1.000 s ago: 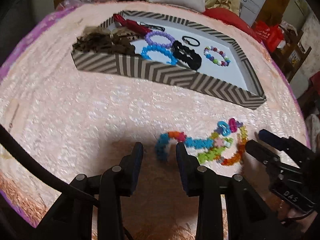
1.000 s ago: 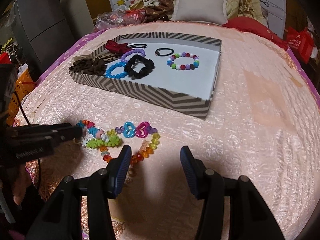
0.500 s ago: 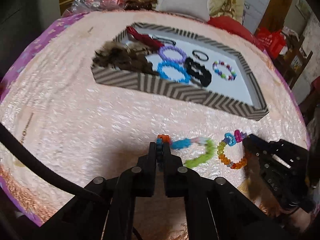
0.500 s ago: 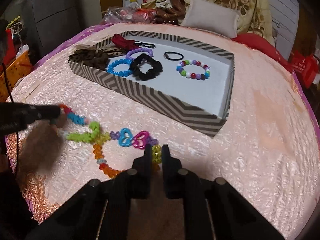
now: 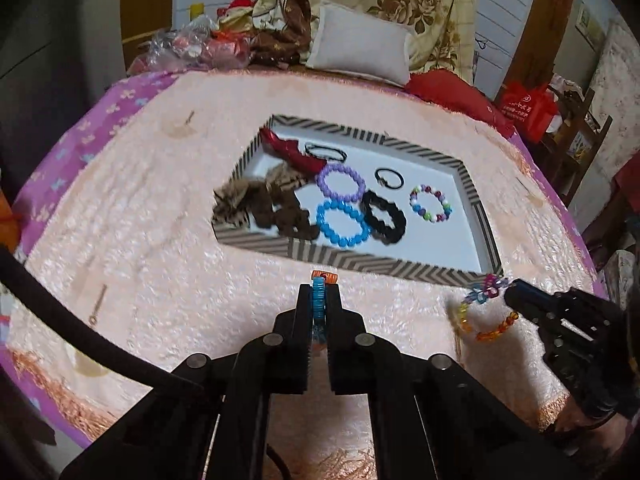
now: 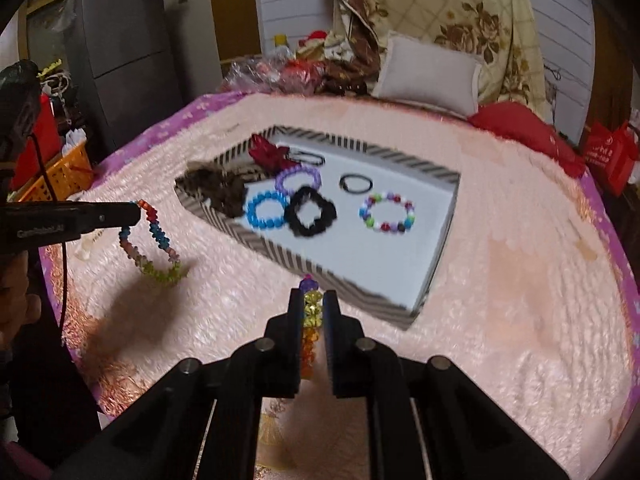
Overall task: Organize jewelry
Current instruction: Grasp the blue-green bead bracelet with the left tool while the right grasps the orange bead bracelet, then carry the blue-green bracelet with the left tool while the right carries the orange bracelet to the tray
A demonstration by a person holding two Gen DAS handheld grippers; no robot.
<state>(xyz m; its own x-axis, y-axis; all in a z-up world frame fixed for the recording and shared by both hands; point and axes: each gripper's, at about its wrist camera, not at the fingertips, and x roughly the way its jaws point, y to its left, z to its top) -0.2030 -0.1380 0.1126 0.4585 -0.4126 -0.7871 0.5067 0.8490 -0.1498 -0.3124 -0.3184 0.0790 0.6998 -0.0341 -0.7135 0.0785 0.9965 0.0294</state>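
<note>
Left gripper (image 5: 319, 300) pinched the star-bead bracelet (image 6: 154, 240), right gripper (image 6: 313, 308) pinched the amber-bead bracelet (image 5: 486, 316), both dangling short of the striped tray (image 5: 392, 268); thin edge grips risked slipping.

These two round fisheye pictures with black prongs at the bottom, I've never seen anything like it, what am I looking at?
No robot here: a person holds a two-finger gripper in each hand, each with its own camera looking along the fingers. One picture is from the left gripper, the other from the right gripper.

The surface is a pink bedspread with a striped tray holding bracelets and hair ties. The left gripper is shut on a star-bead bracelet, the right on an orange bead bracelet, both clear of the bedspread.
</note>
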